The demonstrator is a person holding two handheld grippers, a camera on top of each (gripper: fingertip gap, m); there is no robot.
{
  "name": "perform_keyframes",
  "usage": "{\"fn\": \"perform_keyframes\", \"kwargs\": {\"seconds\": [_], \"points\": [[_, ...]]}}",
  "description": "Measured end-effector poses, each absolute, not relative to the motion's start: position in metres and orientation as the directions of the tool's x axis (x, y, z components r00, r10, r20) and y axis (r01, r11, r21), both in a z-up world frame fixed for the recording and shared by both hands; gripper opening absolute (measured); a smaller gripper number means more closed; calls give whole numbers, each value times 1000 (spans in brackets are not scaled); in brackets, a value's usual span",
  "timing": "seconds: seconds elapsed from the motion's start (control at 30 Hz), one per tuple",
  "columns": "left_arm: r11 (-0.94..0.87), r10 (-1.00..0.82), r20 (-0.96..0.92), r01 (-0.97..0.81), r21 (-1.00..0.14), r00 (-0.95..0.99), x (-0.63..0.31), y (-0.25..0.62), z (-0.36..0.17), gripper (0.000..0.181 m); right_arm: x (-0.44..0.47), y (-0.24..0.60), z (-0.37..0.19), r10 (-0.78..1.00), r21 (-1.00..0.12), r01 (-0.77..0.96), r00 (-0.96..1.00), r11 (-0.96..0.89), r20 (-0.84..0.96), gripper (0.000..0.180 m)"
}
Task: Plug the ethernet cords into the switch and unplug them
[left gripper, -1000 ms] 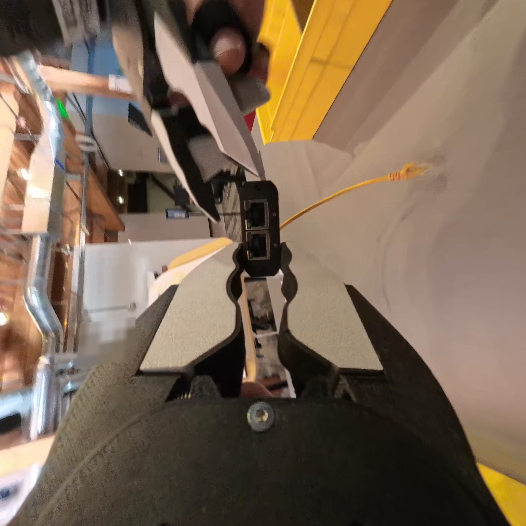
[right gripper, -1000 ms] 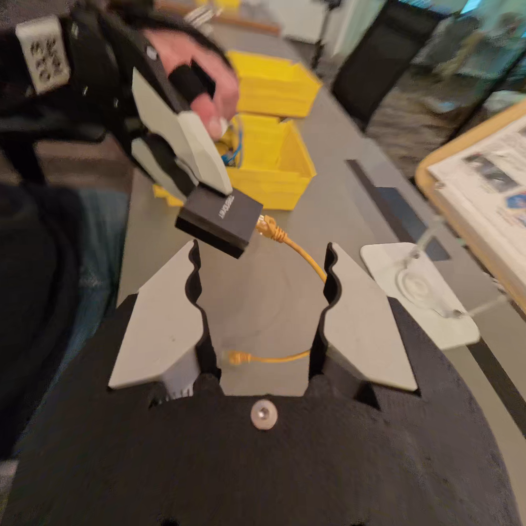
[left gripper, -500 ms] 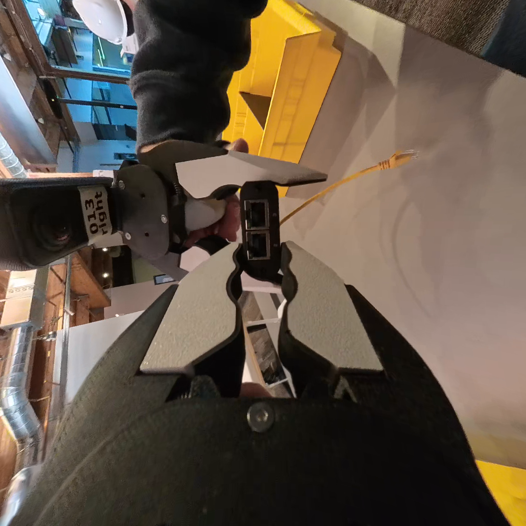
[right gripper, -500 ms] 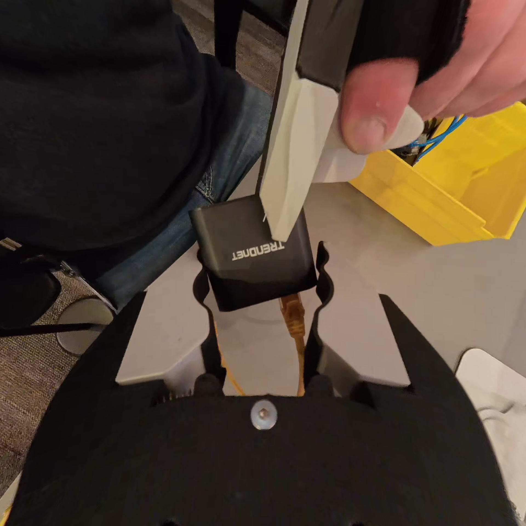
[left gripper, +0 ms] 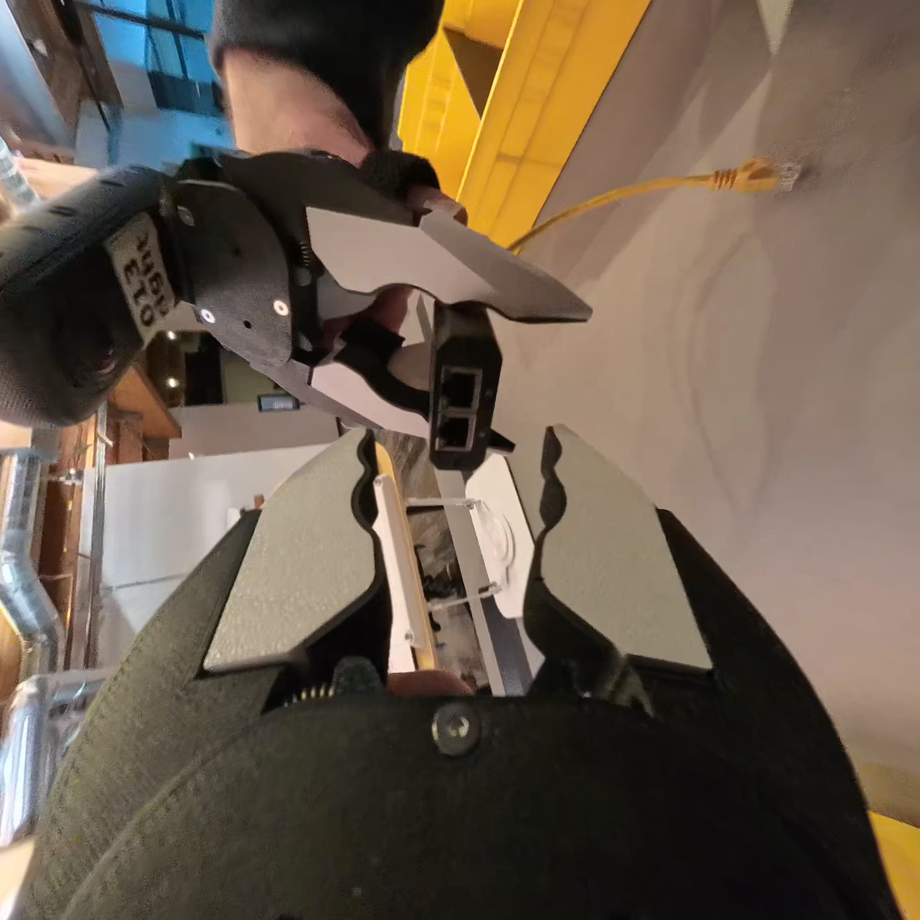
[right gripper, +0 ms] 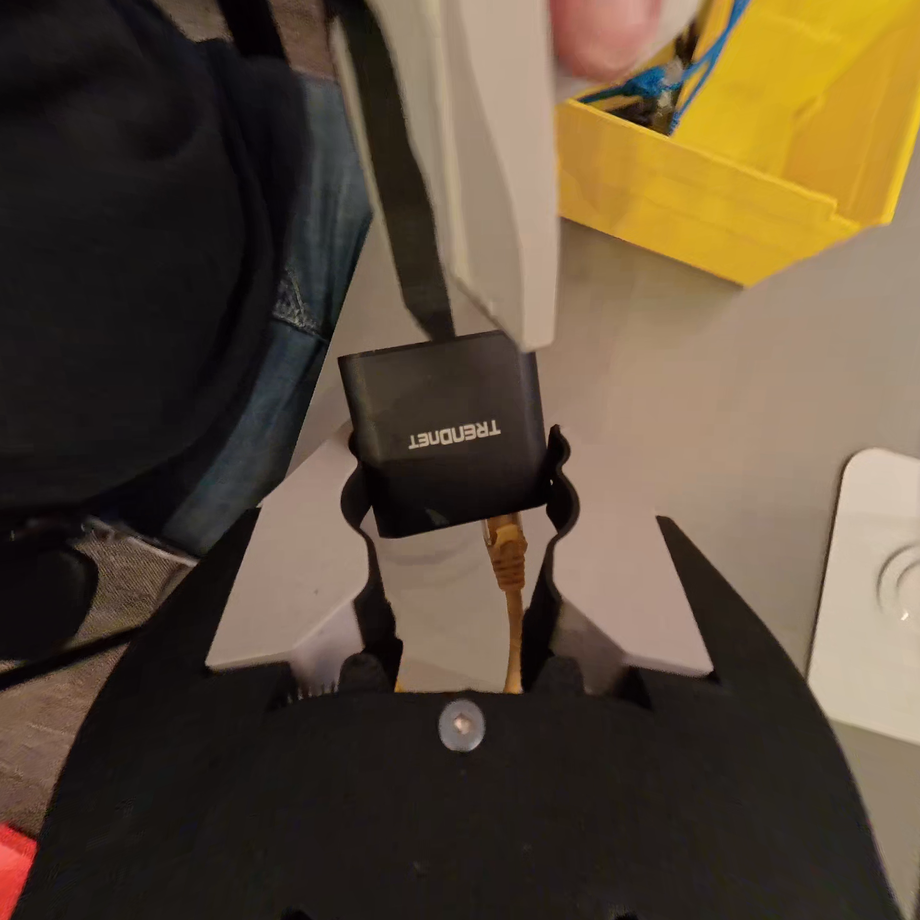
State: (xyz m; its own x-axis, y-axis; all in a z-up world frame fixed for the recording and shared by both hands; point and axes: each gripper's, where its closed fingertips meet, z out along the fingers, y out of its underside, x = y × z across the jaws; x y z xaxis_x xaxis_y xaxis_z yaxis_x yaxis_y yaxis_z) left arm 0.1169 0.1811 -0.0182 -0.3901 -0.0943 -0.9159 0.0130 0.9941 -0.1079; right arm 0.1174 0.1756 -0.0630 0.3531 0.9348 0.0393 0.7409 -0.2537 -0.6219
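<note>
The black switch [left gripper: 463,393] hangs in the air with its two empty ports facing the left wrist view. My right gripper [right gripper: 453,435] is shut on the switch [right gripper: 438,428]; in the left wrist view its fingers [left gripper: 438,269] clamp the switch from both flat sides. My left gripper [left gripper: 458,438] is open, its tips spread just below the switch's near end and not clamping it. A yellow ethernet cord lies loose on the grey table, its plug [left gripper: 742,181] unplugged; in the right wrist view a yellow plug [right gripper: 508,547] lies under the switch.
Yellow bins [right gripper: 722,189] stand on the table behind the switch, one holding blue wires, and also show in the left wrist view [left gripper: 498,124]. A white flat stand [right gripper: 871,597] lies at the right. A person's legs in jeans [right gripper: 308,323] are at the table edge.
My left gripper held the switch and has now opened and let go. My right gripper came in, closed around the switch, and now holds it.
</note>
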Motion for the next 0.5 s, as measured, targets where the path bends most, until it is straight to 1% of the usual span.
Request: {"fn": "perform_keyframes", "kwargs": {"seconds": [0.03,0.07,0.13,0.2,0.23,0.3,0.33,0.4,0.47,0.5], "points": [[996,-90,-923,-17,-90,-374,119,184,-21,63,117,178,-64,918,-619,726,395,-298,22,70],[997,-69,-936,-44,-57,-346,123,187,-23,60,116,181,-65,902,-614,715,432,-335,12,70],[998,-40,-946,-63,-21,-323,128,186,-29,44,112,186,-64,870,-612,689,492,-389,2,70],[997,-44,-959,-75,-24,-280,130,186,-27,31,111,187,-65,856,-603,685,516,-410,5,71],[997,-55,-964,-72,-37,-262,130,186,-26,24,110,189,-64,851,-618,676,525,-401,22,71],[994,-108,-973,-33,-104,-204,128,182,-20,24,104,188,-53,849,-705,598,528,-381,-11,72],[991,-132,-972,-36,-127,-196,128,184,-20,24,102,187,-47,848,-747,553,529,-368,-26,77],[990,-137,-977,-10,-138,-166,126,185,-18,24,100,186,-37,847,-817,475,531,-327,-29,81],[988,-148,-976,18,-153,-160,124,183,-17,24,102,187,-36,837,-847,430,547,-313,-31,79],[988,-141,-978,35,-148,-151,123,181,-15,24,104,188,-36,831,-856,413,555,-312,-35,75]]}}
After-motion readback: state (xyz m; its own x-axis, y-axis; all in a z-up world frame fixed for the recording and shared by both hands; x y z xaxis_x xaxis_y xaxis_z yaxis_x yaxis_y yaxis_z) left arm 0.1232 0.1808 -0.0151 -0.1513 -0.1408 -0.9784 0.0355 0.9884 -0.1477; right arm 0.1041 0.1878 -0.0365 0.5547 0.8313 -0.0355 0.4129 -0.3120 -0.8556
